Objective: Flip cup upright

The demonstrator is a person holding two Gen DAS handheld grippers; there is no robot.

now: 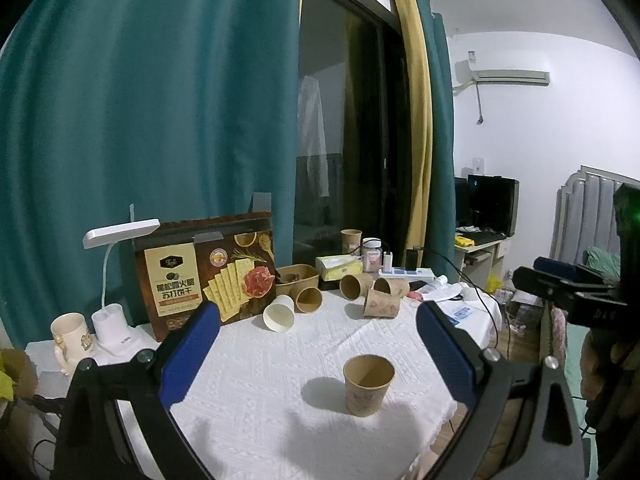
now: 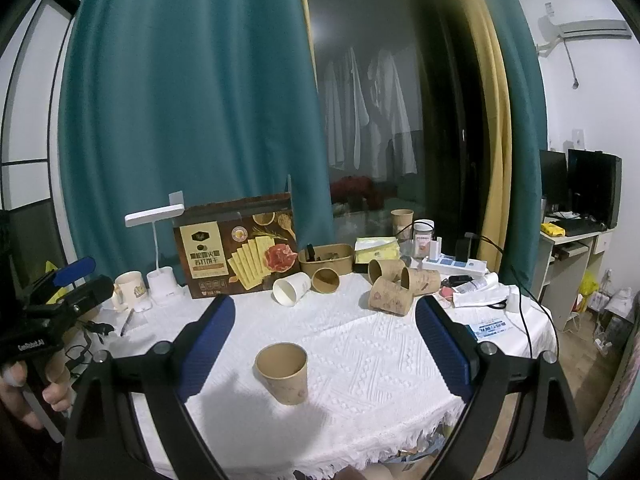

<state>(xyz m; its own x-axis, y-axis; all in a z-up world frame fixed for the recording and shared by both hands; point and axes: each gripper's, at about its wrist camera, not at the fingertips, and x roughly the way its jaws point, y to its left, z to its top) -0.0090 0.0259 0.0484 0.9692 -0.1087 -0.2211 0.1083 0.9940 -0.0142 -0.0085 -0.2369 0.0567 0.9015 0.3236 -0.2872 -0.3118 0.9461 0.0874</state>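
A brown paper cup stands upright, mouth up, on the white tablecloth near the front edge; it also shows in the right wrist view. My left gripper is open and empty, held back from and above the cup. My right gripper is open and empty, with the cup low between its fingers and left of centre. Each gripper shows at the edge of the other's view: the right one, the left one.
At the back lie several tipped cups: a white one, brown ones. Behind them stand a cracker box, a brown bowl, a desk lamp, a mug, a tissue pack, a jar and a power strip.
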